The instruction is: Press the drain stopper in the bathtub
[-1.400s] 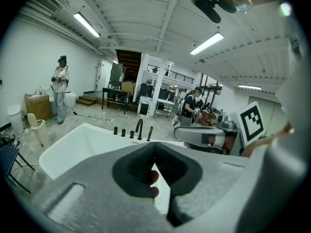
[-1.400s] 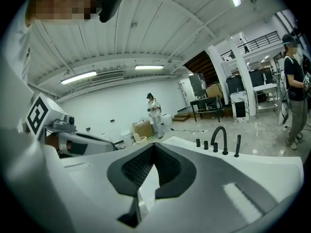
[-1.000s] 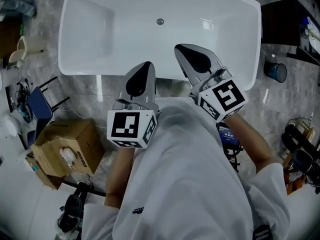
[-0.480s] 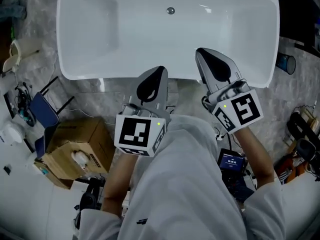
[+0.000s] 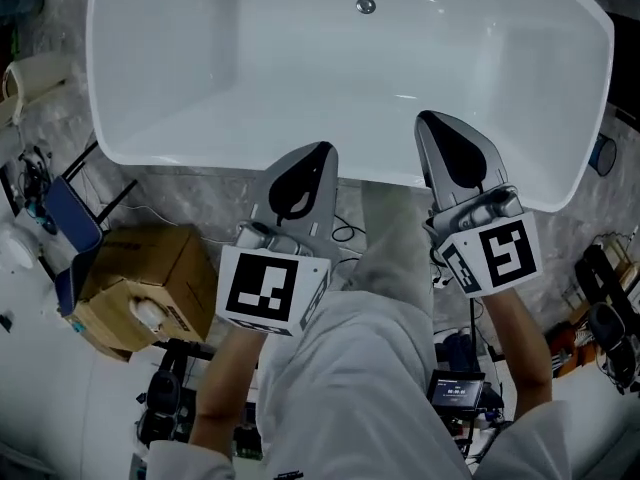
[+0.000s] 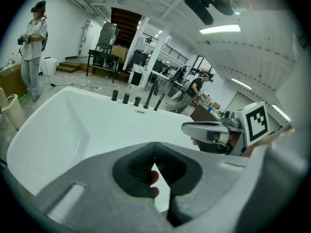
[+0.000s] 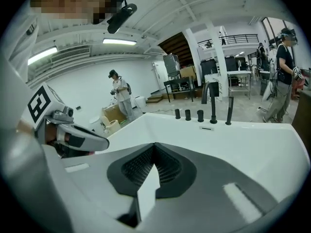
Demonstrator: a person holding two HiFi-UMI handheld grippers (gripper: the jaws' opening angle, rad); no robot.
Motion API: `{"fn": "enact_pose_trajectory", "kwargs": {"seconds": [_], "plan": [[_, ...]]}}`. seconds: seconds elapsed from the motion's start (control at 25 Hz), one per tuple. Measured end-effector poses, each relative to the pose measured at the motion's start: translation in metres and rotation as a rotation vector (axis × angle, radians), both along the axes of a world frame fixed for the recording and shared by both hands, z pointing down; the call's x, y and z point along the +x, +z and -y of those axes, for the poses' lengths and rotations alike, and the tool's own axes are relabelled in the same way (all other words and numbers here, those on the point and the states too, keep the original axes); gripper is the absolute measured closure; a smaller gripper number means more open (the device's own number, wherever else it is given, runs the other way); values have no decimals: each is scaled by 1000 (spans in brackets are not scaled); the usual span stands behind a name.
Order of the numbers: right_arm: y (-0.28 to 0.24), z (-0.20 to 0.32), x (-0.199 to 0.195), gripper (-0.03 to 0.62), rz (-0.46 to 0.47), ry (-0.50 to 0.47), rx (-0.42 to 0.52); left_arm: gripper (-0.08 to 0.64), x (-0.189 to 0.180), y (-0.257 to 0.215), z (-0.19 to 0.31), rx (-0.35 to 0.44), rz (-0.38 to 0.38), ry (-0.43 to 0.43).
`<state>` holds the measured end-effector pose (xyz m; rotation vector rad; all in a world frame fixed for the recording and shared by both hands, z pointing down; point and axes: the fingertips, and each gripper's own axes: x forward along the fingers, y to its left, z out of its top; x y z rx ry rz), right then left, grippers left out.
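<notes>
A white bathtub (image 5: 200,153) fills the top of the head view. Its small round metal drain stopper (image 5: 366,6) sits on the tub floor near the far side. My left gripper (image 5: 321,149) is shut and empty, its tip just over the tub's near rim. My right gripper (image 5: 431,118) is also shut and empty, and reaches a little further over the rim. Both are well short of the stopper. The left gripper view looks along the left gripper's (image 6: 154,143) closed jaws into the tub (image 6: 73,125). In the right gripper view, the right gripper (image 7: 154,144) points across the tub (image 7: 233,140).
Black taps (image 7: 212,106) stand in a row on the tub's far rim. A cardboard box (image 5: 140,278) and a blue folding chair (image 5: 60,213) sit on the floor at left, with cables around them. A blue cup (image 5: 603,155) is at right. People stand beyond the tub.
I have moved towards the tub. It looks larger, and both grippers have gone from short of the near rim to over it. Both stay shut.
</notes>
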<state>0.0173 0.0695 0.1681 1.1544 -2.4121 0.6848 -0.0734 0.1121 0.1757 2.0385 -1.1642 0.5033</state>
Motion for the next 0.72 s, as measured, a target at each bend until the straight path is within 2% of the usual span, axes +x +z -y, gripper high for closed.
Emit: {"fn": "enact_pose_trajectory", "kwargs": {"seconds": [0.56,0.72], "plan": [[192,52,14,594,-55,-34,-43,561,10,170,35,-63,-16,-137],[239,69,17,594,-44,-18,-51,561,16,208,52,-45,-17,-160]]}}
